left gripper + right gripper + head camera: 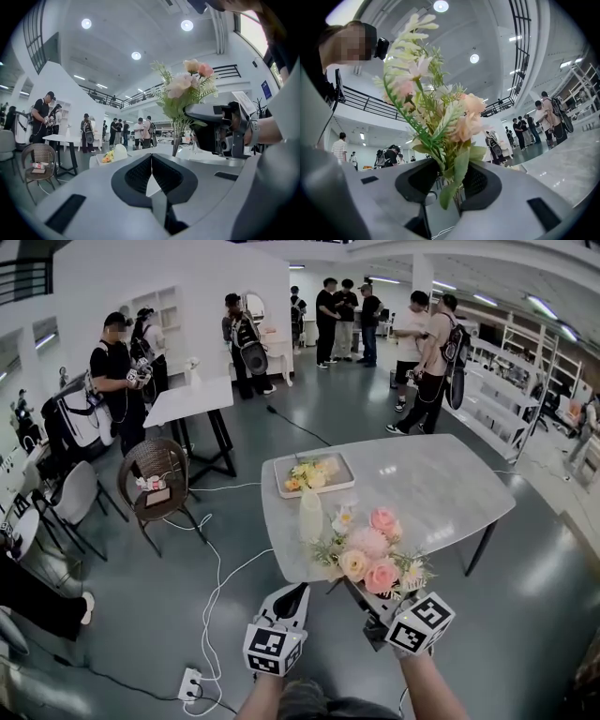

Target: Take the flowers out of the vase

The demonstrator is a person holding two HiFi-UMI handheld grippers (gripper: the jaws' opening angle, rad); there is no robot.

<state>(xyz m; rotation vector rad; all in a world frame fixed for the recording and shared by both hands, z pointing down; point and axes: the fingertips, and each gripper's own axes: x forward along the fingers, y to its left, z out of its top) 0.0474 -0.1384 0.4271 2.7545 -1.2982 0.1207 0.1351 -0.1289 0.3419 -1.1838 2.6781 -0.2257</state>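
Counting things around the gray table

One gray table (pixel 441 484). On it: one tray (pixel 314 489) and one vase (pixel 310 515). At its near edge: one bunch of flowers (pixel 370 554) and two grippers, the left gripper (pixel 151 161) and the right gripper (pixel 451 180). Left of it: one white table (pixel 192 399), one brown chair (pixel 155 474), one plug strip (pixel 190 682).

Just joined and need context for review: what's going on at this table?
A person stands at a grey table with a gripper in each hand. The right gripper is clamped on the stems of the pink flowers. They are out of the white vase and held beside it, near the table's front edge. The left gripper is shut and empty, alongside the right one. A tray holding other flowers sits behind the vase.
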